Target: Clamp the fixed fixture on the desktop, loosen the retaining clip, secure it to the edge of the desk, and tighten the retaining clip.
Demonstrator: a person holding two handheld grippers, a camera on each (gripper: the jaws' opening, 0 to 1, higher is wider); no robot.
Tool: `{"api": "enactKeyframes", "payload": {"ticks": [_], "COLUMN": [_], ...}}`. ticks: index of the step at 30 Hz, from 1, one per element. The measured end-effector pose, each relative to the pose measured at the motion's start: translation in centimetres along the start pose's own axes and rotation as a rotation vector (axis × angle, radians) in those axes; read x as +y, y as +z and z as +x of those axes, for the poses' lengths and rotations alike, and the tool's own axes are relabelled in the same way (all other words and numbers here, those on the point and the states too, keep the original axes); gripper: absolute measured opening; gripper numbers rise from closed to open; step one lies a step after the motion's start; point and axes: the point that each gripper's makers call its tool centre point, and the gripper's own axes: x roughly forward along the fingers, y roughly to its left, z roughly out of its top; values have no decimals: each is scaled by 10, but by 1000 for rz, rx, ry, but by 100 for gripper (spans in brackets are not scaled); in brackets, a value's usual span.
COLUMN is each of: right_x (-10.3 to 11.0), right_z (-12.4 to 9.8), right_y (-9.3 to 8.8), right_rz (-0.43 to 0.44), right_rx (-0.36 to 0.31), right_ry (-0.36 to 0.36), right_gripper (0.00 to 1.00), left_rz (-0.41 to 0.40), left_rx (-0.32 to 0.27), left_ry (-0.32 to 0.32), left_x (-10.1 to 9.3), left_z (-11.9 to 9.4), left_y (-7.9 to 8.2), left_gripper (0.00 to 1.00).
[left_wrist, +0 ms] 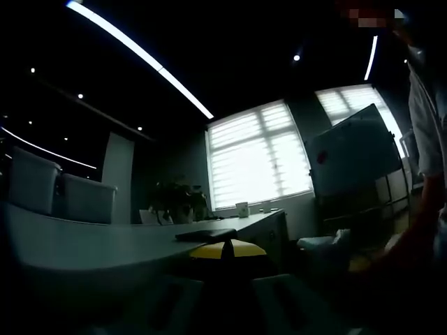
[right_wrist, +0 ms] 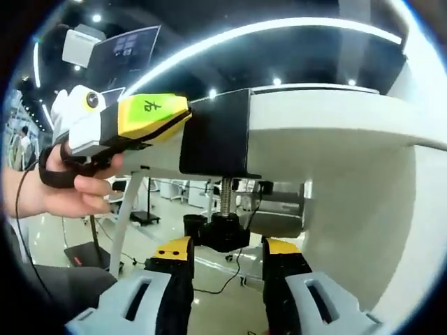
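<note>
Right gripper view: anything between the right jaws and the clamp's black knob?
Bare air. The right gripper sits just below the knob, jaws open either side, not touching.

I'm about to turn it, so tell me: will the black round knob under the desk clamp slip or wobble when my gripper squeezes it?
The black round knob looks rigid and lobed, so it probably grips well. It sits on a threaded metal screw, so it likely spins rather than bends. The black clamp bracket hugs the white desk edge; wobble seems unlikely.
</note>
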Motion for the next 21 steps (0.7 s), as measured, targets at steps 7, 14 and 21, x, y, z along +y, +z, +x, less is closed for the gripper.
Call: {"api": "enactKeyframes", "payload": {"ticks": [7,14,21], "right_x": [0,-5,-14], "right_z": [-18,-28,-21], "right_y": [0,10,22], "right_rz": [-22,-42,-37], "right_rx": [68,35,1], "right_ry": [-174,-309,-359], "right_gripper": [39,41,39], "left_rz": [-3,3,5], "left_rx": [-3,8,7], "left_ry": [-3,0,-2], "left_x": [0,-1,-2], "left_z": [0,0,0], "left_y": [0,-1,-1], "left_gripper": [1,1,1]}}
